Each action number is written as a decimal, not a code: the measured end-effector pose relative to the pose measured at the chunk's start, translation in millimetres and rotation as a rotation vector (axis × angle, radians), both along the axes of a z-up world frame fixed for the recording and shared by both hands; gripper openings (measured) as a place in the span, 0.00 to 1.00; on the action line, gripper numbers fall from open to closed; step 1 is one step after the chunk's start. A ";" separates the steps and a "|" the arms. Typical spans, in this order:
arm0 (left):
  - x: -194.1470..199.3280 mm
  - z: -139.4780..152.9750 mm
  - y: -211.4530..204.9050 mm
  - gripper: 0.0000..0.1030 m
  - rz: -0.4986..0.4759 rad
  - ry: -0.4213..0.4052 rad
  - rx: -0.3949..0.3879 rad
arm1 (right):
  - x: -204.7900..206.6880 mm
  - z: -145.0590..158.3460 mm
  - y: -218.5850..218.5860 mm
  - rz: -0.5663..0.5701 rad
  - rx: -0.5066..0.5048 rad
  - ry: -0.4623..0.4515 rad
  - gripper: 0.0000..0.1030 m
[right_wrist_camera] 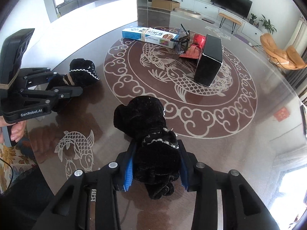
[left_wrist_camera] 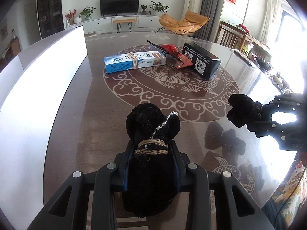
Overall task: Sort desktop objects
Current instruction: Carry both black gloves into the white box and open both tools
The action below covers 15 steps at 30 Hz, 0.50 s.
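My left gripper [left_wrist_camera: 152, 149] is shut on a black velvet pouch [left_wrist_camera: 151, 122] bound with twine and silver trim, held over the near part of the table. My right gripper [right_wrist_camera: 156, 155] is shut on a second black velvet pouch [right_wrist_camera: 142, 115]. Each gripper shows in the other's view: the right gripper [left_wrist_camera: 255, 113] at the right, the left gripper [right_wrist_camera: 63, 84] at the left. Farther off lie a blue-white box [left_wrist_camera: 134, 62] with a rubber band, a black box [left_wrist_camera: 201, 61] and a red packet [left_wrist_camera: 180, 57] with a dark stick across it.
The round glass-topped table [left_wrist_camera: 172, 88] carries a carved fish pattern. A white panel [left_wrist_camera: 38, 80] stands along its left side. Chairs [left_wrist_camera: 234, 34] stand by the table's right edge, and a cluttered surface lies beyond them. The living room lies behind.
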<state>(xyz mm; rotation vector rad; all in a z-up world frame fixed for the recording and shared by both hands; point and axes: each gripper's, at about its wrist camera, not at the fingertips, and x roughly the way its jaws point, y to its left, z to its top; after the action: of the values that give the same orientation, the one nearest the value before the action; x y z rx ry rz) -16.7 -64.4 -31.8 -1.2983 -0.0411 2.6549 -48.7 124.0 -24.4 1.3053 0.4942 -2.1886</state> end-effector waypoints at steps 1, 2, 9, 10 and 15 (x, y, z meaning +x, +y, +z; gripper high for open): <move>6.5 8.4 -4.6 0.33 0.012 0.014 0.031 | 3.7 6.1 -1.8 -0.004 -0.004 0.007 0.38; 12.5 18.2 -9.5 0.33 0.021 0.031 0.061 | 7.0 11.8 -4.3 -0.005 -0.008 0.011 0.38; 44.5 111.2 -85.2 0.33 0.139 0.180 0.171 | 5.0 78.0 -59.7 0.028 -0.126 0.069 0.38; 46.0 120.0 -103.4 0.33 0.170 0.185 0.172 | 2.9 90.2 -74.0 0.042 -0.161 0.080 0.39; 42.9 130.3 -193.6 0.33 0.367 0.150 0.068 | -7.9 134.8 -172.0 0.147 -0.298 0.100 0.39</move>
<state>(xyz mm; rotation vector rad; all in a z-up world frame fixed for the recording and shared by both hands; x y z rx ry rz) 26.3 -258.0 98.6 -1.1606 -0.3791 3.0162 -56.6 -47.9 110.4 0.9750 0.2778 -2.1153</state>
